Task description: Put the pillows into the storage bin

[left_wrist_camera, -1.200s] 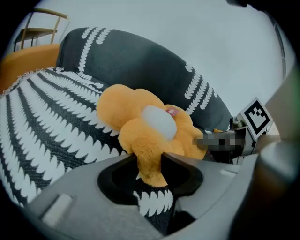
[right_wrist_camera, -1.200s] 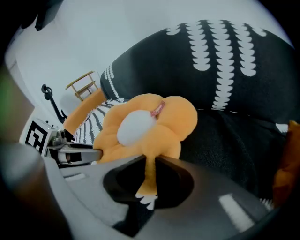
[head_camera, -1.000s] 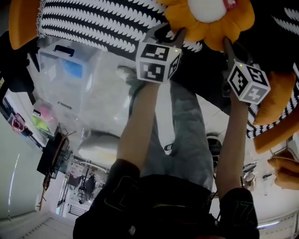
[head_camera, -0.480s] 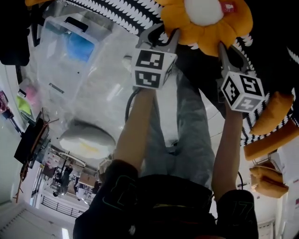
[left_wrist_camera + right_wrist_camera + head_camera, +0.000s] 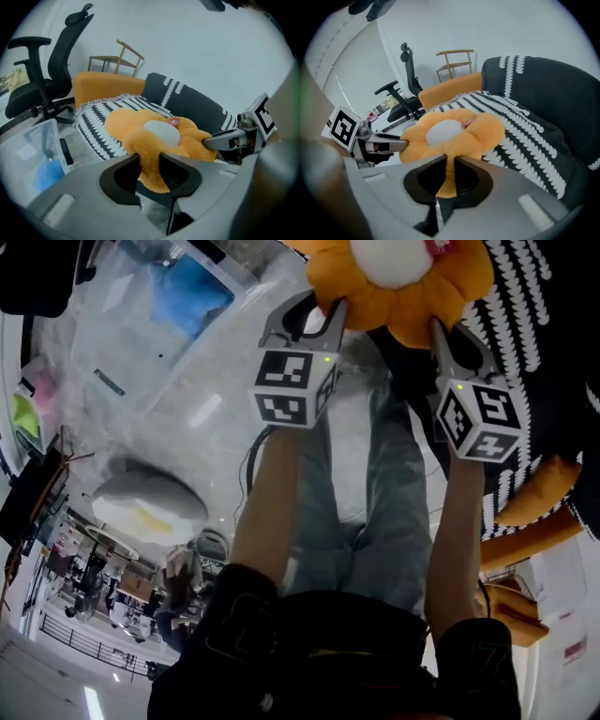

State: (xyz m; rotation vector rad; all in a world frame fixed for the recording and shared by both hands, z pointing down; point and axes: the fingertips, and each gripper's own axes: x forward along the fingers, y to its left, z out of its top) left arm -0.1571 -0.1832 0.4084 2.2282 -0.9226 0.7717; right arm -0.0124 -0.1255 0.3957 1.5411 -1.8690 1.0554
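The right gripper [image 5: 449, 161] pinches a petal of the flower pillow [image 5: 450, 133]; the left gripper [image 5: 388, 145] grips its far edge, a striped pillow [image 5: 525, 126] behind.

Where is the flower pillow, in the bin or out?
Out. The left gripper and right gripper each clamp a petal of the pillow, holding it up; the bin stands apart at left.

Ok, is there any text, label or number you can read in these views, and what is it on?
Nothing here is legible as words or numbers.
On the flower pillow, the red tag: print too small to read.
On the two marker cubes: black-and-white square patterns only, no letters or digits.
At the head view's lower right, the pink label on a white surface: too blurred to read.
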